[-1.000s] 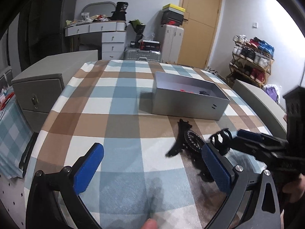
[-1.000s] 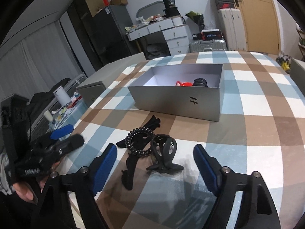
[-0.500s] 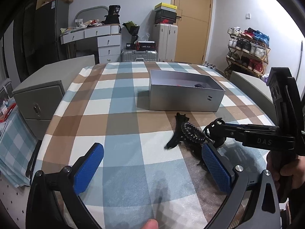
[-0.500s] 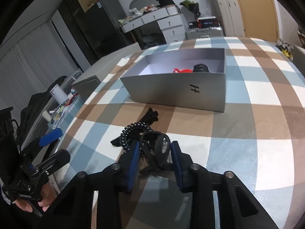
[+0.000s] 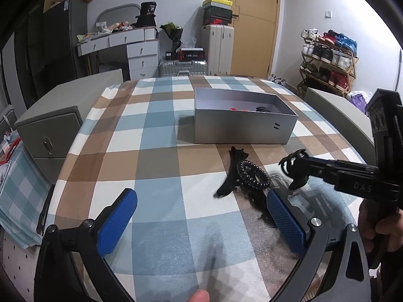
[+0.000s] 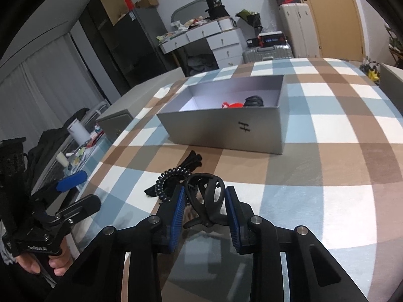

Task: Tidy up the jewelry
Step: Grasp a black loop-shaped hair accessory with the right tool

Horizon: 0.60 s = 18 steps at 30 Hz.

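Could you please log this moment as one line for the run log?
right tool: shut on black claw clip, lifted | left tool: open, empty | coil hair tie: on tablecloth | grey box: open

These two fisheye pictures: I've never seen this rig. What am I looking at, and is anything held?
No robot here: a person holds a two-finger tool in each hand, with a camera on each looking along its fingers. The right tool is shut on a black claw clip. The left tool is open and holds nothing. On the checked tablecloth lie a black spiral hair tie and another black clip, in front of a grey box with a few pieces inside.
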{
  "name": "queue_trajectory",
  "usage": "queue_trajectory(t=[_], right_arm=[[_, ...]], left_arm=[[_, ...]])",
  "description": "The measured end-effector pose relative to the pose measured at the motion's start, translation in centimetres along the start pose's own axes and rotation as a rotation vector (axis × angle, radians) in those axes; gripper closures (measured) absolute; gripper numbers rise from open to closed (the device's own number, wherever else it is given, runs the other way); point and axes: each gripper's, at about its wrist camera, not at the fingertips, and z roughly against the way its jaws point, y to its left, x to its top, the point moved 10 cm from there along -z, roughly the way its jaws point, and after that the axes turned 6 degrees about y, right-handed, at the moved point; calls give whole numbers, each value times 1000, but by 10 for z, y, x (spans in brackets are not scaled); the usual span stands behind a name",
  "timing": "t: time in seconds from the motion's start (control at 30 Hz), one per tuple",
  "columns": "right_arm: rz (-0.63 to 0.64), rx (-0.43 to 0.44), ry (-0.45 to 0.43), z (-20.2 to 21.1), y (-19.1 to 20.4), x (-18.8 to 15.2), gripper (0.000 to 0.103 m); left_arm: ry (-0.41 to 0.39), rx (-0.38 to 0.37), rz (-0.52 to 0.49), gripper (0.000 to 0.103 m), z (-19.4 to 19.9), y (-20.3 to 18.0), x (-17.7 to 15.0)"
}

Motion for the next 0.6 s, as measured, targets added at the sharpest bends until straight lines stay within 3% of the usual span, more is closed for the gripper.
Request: queue_trajectory(t=[0.33,0.6], right_arm=[[19,-33,-48,21,-11,-2,72],[-4,-41,-76,35,-25,-6,72]], left_arm=[[65,7,-35,3,-12,-13,9],[133,-30,-145,3,-32,-39,22]])
